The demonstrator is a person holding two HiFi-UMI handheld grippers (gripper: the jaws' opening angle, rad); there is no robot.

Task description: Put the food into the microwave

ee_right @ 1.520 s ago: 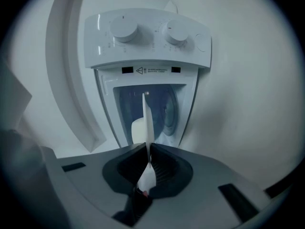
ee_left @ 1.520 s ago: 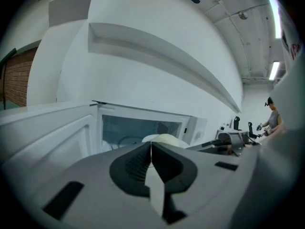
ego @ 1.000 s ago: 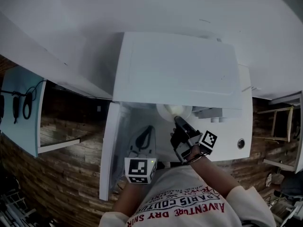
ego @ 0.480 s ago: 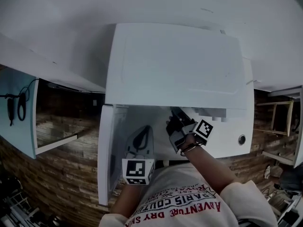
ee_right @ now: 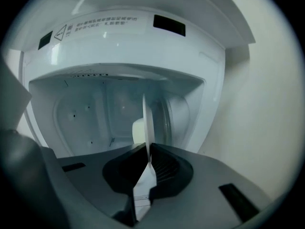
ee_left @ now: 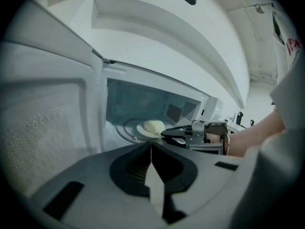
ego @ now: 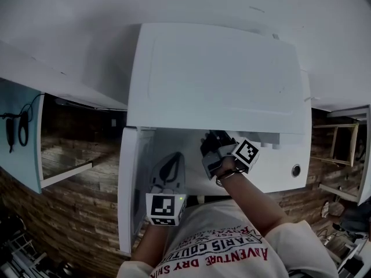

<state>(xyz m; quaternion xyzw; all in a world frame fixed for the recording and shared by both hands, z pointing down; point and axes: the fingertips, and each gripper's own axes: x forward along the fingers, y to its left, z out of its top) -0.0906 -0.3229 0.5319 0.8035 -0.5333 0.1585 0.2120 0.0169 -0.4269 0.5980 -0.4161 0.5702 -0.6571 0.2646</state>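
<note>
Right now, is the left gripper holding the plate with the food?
No, the right gripper grips the plate by its rim; the left gripper is shut, empty.

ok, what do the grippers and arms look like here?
Left gripper and right gripper: grey shells, dark ribbed jaw linings. Each bears a white cube with black square markers: left cube, with a green light, and right cube. Light sleeves, white shirt with red print. Thin band on the right wrist.

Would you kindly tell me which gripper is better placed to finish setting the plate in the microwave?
Right: the right gripper grips the plate by its rim inside the microwave, at the turntable. The left gripper, shut and empty, waits outside.
</note>
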